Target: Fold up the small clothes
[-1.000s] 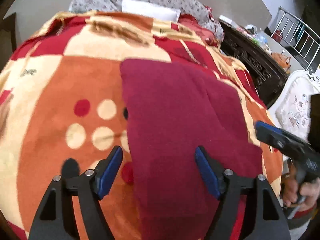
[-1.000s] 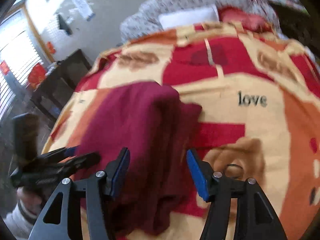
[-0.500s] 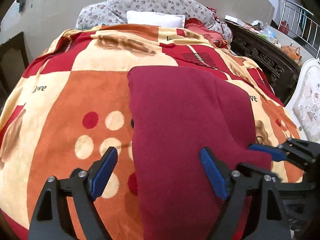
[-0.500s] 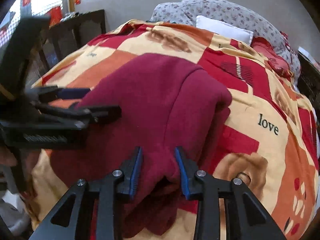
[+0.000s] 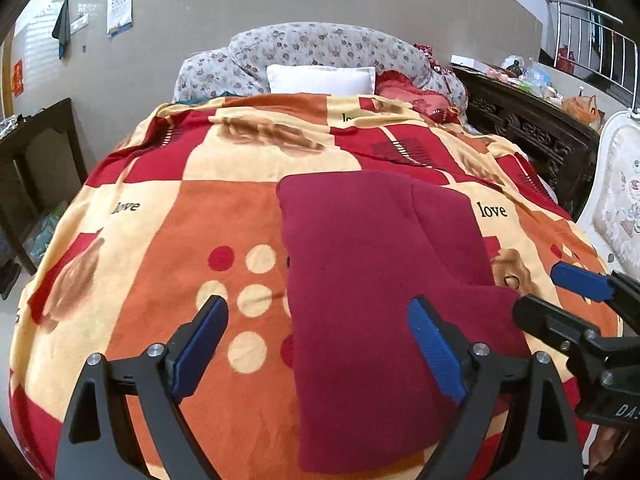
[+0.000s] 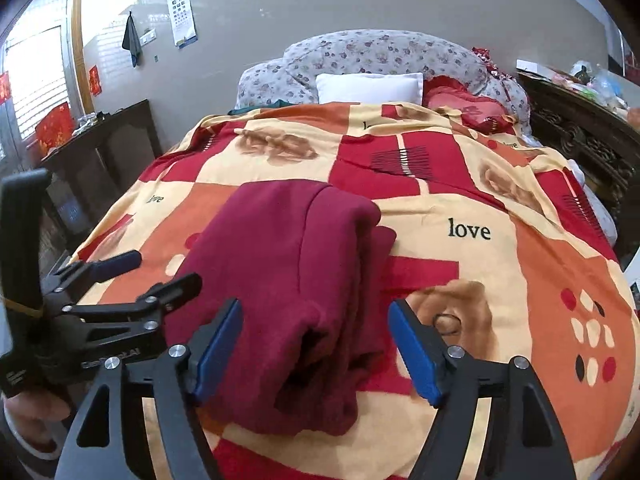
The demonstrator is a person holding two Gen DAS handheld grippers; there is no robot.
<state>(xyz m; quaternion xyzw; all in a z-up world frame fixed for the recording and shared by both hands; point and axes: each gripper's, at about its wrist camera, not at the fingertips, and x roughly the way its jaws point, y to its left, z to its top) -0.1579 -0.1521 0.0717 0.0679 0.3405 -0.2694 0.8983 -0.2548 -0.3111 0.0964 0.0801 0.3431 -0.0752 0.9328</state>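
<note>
A dark red garment (image 5: 380, 280) lies folded into a long rectangle on the patterned blanket (image 5: 160, 240). In the right wrist view the garment (image 6: 288, 272) shows thick layered folds at its near end. My left gripper (image 5: 316, 312) hovers over the garment's near left edge. Its jaws are opening and the pads touch nothing. My right gripper (image 6: 316, 310) hangs above the garment's near right fold. Its jaws are opening too, and its pads stand clear of the cloth. Each view catches the other tool: the right gripper (image 5: 538, 290) and the left gripper (image 6: 166, 270).
A white pillow (image 5: 320, 80) and a floral bolster (image 5: 328, 44) lie at the head of the bed. A dark carved cabinet (image 5: 532, 132) stands to the right, with a white padded chair (image 5: 616, 208). A dark side table (image 6: 100, 152) stands on the left. A small ring (image 6: 448, 320) lies on the blanket.
The right gripper pinched the garment's near fold half a second ago; it has let go and drawn back. The left gripper has widened and pulled back and up.
</note>
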